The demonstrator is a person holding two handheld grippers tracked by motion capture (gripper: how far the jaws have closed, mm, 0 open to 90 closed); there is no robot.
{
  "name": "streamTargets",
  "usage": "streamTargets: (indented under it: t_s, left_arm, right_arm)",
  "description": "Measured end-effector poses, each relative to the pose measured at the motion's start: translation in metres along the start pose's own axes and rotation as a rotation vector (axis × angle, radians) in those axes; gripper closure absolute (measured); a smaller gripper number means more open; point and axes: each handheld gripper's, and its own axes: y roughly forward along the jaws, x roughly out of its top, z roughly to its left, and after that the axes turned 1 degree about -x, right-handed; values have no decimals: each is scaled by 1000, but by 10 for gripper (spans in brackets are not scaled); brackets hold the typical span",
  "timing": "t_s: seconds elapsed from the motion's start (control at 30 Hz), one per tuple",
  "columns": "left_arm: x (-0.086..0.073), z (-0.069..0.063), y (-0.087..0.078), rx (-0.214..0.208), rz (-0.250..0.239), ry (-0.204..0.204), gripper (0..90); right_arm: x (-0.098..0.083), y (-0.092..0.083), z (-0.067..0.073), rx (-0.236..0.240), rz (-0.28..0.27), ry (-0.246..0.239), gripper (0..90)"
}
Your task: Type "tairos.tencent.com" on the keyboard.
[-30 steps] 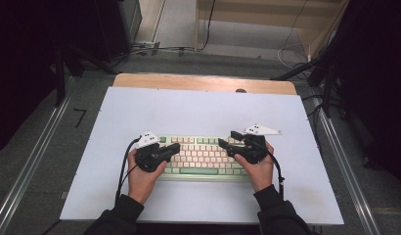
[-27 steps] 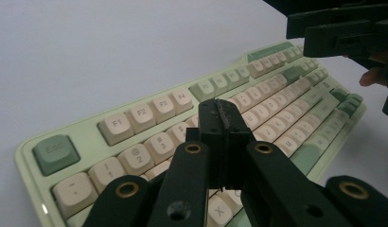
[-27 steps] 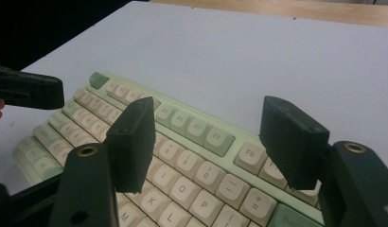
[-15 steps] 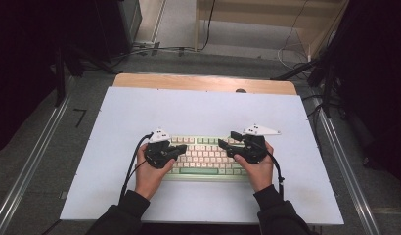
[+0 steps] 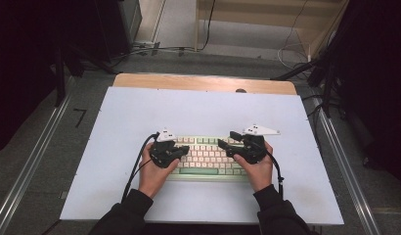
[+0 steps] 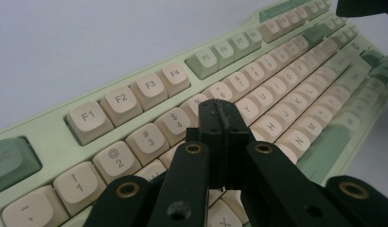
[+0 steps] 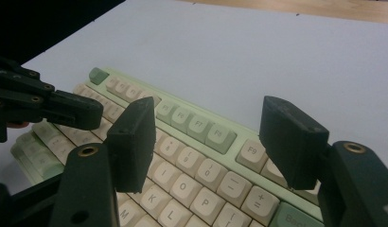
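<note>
We see the keyboard (image 5: 208, 155) lying flat on the pale surface (image 5: 203, 110), toward the near edge and roughly centred between the sides. The left gripper (image 5: 178, 152) hangs over the keyboard's left end, its jaws pressed together with nothing between them; in the left gripper view the closed tips (image 6: 224, 124) hover just above the number row, near the 5 and 6 keys, whether they touch a keycap we cannot tell. The right gripper (image 5: 227, 140) is held over the keyboard's right end with its jaws spread and empty; in the right gripper view (image 7: 216, 142) the gap between them frames the F-key row and the letters below it, around O, P and K.

The two grippers point inward toward each other, with a stretch of bare keys between them. Each hand (image 5: 154, 174) rests at the keyboard's front edge, so the strip of surface nearest us is partly taken up by the forearms.

Behind the keyboard we find a wide open band of surface running to the wooden back edge (image 5: 203, 82), where a small dark notch (image 5: 240, 90) sits. To the left and right of the keyboard the surface is free as far as its side edges, and beyond these lie metal rails (image 5: 32, 166) on the floor
</note>
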Motion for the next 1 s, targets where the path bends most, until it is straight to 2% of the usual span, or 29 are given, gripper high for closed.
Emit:
streamTargets:
  t_s: [0.5,0.77,0.83,0.9,0.97,1.0]
  left_arm:
    - [4,-3,6,12,39,19,900]
    - [3,-1,10,16,47,14,900]
    - [2,-1,11,19,67,16,900]
    - [3,-1,11,13,67,12,900]
    - [4,0,8,-9,38,4,897]
    - [4,-1,6,-21,19,-2,847]
  right_arm:
    - [0,-1,0,4,-5,3,354]
    - [0,0,0,3,-1,1,354]
    - [-1,1,1,3,6,-1,354]
    - [-1,1,1,3,6,-4,355]
    - [-1,1,1,3,5,-3,356]
    - [-1,1,1,2,6,-1,356]
